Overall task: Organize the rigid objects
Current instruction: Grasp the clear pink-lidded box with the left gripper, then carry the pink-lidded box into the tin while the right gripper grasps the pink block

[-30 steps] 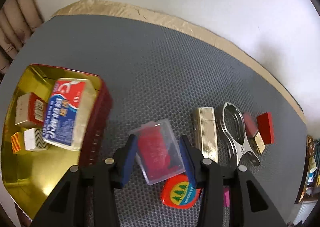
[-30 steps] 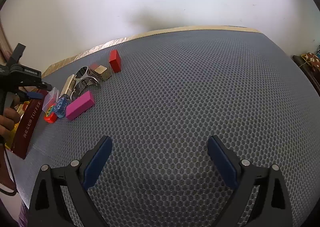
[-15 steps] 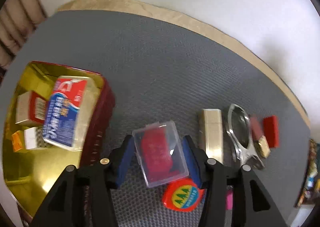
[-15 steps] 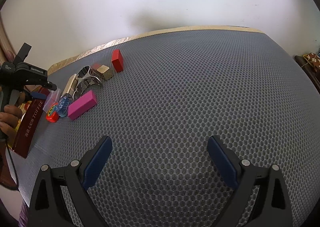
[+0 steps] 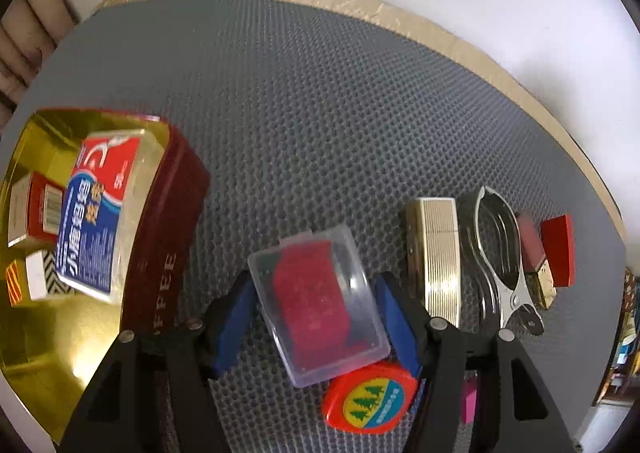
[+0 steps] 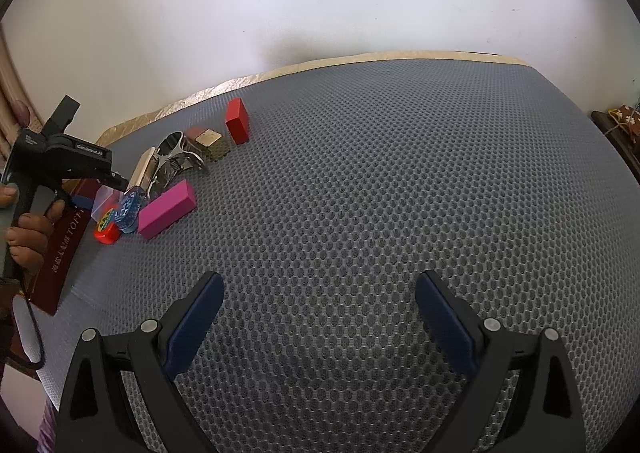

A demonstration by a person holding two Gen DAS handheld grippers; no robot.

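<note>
My left gripper [image 5: 316, 313] is shut on a clear plastic box with red contents [image 5: 320, 303] and holds it lifted above the grey mat, right of the red tin [image 5: 168, 237]. The tin has a gold inside and holds a red-blue packet [image 5: 98, 213] and small boxes [image 5: 34, 209]. On the mat lie a red round tape measure [image 5: 368, 399], a gold ribbed case [image 5: 436, 257], a metal clip [image 5: 500, 257], a red block [image 5: 560, 249] and a pink block [image 6: 166, 209]. My right gripper [image 6: 316, 317] is open and empty over bare mat.
The grey honeycomb mat [image 6: 380, 181] covers the table, with a gold-foil edge [image 5: 360, 1] against the white wall. The left gripper body and hand [image 6: 40, 173] show at the left of the right wrist view. Clutter stands at the far right edge [image 5: 628, 333].
My left gripper has closed on the clear box and raised it off the mat, drifting slightly away from the tin. The right gripper has not moved.
</note>
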